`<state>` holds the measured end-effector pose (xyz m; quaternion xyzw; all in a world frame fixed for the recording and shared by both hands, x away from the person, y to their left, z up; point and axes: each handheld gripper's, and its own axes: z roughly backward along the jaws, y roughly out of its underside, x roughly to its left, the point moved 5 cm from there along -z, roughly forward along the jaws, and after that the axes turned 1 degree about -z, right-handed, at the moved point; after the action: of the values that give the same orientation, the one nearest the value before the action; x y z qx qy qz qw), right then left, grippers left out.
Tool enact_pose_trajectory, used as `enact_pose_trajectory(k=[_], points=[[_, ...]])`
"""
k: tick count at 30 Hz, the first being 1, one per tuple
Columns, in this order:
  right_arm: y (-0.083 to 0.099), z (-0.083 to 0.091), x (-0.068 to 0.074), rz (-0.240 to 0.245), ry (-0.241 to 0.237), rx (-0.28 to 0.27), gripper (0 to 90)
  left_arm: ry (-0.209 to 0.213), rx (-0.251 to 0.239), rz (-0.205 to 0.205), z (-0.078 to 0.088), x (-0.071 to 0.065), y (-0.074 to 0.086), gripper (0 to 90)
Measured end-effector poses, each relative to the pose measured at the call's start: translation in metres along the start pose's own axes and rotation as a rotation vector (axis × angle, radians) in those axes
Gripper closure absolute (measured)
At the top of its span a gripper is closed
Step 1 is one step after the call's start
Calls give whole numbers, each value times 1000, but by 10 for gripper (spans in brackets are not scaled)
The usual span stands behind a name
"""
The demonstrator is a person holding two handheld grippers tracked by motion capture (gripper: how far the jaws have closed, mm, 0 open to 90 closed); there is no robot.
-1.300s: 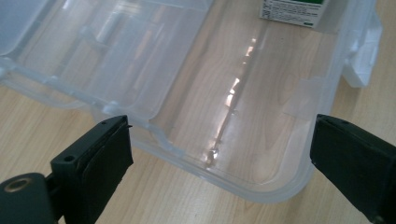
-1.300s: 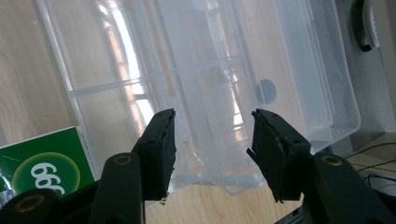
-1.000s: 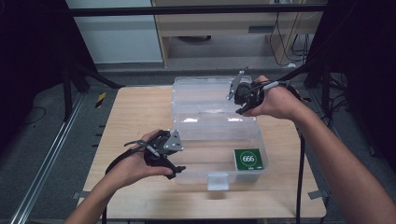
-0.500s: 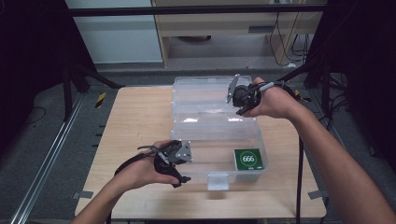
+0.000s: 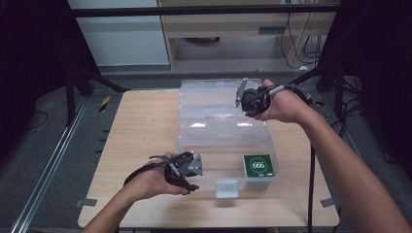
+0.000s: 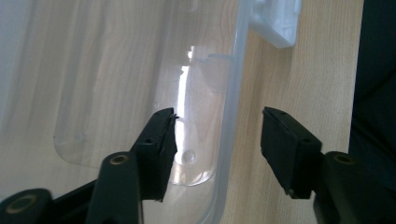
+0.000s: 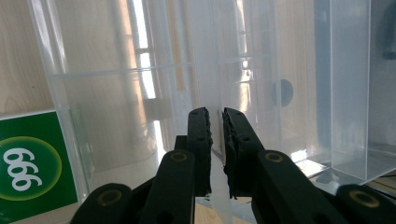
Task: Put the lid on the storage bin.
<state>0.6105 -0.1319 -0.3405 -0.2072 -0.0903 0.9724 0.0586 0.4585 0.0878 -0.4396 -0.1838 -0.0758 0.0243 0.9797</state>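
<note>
The left tool (image 5: 192,167) has slid in to the near wall of the clear plastic box (image 5: 226,133) mid-desk (image 5: 141,121), jaws wide astride its rim. The right tool (image 5: 245,97) pinches the raised lid's thin edge. Light, slick, bendy plastic; rims give the best hold.

table left (image 5: 141,121) — free | centre — clear box (image 5: 214,126) blocks

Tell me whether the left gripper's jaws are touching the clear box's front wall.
Apart. In the left gripper view the left gripper stands open, straddling the clear box's front wall, with bare space showing between the wall and each jaw.
</note>
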Motion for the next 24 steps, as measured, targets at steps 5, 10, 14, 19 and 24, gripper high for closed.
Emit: enact_pose_trajectory(k=[5,10,14,19,24], points=[[0,0,0,-1,1,1,817,34,-6,14,-7,-1,0,605],[1,0,0,-4,1,2,815,46,2,22,-11,-1,0,750],[0,0,0,-3,1,1,815,40,-7,54,-11,1,1,814],[0,-1,0,2,3,0,816,26,-12,64,-11,0,2,818],[0,-1,1,7,4,5,820,20,-19,73,-12,0,2,819]])
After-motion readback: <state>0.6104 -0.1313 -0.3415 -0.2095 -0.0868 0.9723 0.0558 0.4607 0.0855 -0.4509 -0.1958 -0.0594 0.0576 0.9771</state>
